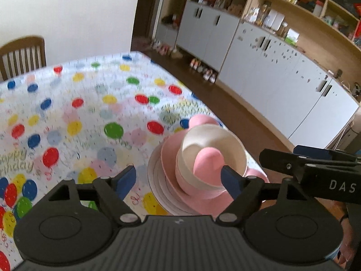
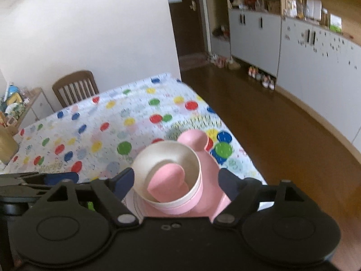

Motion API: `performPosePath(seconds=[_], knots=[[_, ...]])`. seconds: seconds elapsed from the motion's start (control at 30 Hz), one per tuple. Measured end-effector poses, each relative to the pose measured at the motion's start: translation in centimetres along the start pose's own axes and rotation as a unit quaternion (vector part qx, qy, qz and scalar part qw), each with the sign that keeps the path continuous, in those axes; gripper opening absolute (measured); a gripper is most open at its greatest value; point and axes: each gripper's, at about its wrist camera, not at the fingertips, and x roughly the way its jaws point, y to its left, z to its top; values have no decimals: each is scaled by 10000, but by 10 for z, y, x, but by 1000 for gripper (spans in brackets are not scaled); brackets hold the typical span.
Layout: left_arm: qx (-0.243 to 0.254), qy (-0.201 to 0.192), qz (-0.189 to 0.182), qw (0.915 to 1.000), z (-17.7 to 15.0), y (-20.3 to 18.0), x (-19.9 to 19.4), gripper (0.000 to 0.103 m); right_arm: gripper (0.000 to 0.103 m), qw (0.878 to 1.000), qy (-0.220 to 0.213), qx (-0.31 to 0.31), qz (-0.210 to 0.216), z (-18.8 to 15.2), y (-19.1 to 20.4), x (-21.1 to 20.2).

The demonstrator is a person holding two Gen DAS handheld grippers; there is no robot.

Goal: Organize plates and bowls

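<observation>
A stack stands at the table's right edge: white plates (image 1: 155, 180) at the bottom, a pink mouse-eared plate (image 1: 171, 158) on them, then a pink bowl (image 1: 191, 186) with a white bowl (image 1: 212, 140) nested in it. A pink spoon-like piece (image 1: 206, 160) lies inside the white bowl. My left gripper (image 1: 178, 178) is open, its fingers either side of the stack, above it. My right gripper (image 2: 176, 179) is open, its jaws flanking the white bowl (image 2: 167, 158) and pink bowl (image 2: 180, 207); the pink plate's ear (image 2: 194, 139) shows beyond. The right gripper (image 1: 315, 169) also shows in the left view.
The table (image 1: 79, 113) carries a balloon-print cloth. A wooden chair (image 2: 74, 88) stands at its far end. Grey cabinets and shelves (image 1: 270, 56) line the right wall across a brown floor (image 2: 270, 124). A small cluttered side table (image 2: 18, 103) sits at far left.
</observation>
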Motion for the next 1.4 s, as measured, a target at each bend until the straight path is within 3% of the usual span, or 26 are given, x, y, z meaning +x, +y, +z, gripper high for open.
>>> performPosePath(seconds=[0.13,0.2,0.27,0.67,1.4], knots=[[97,-227,-8,9997,-5,-2,-13,87,92,9995,-287,-116,102,-3,2,-14],[121,-322,41,9994,-7,-3,-19,99,94,9989,-402,-147,164,-5,2,-21],[119,-381,55,9992,-9,-1,-23,103,99,9985,-495,-140,189,-8,1,-26],[-22,-242,-109,9996,-25,-5,-49,103,103,9974,-630,-188,310,-31,3,-56],[193,-277,33,9994,-25,-22,-57,103,103,9968,-763,217,131,-49,-5,-73]])
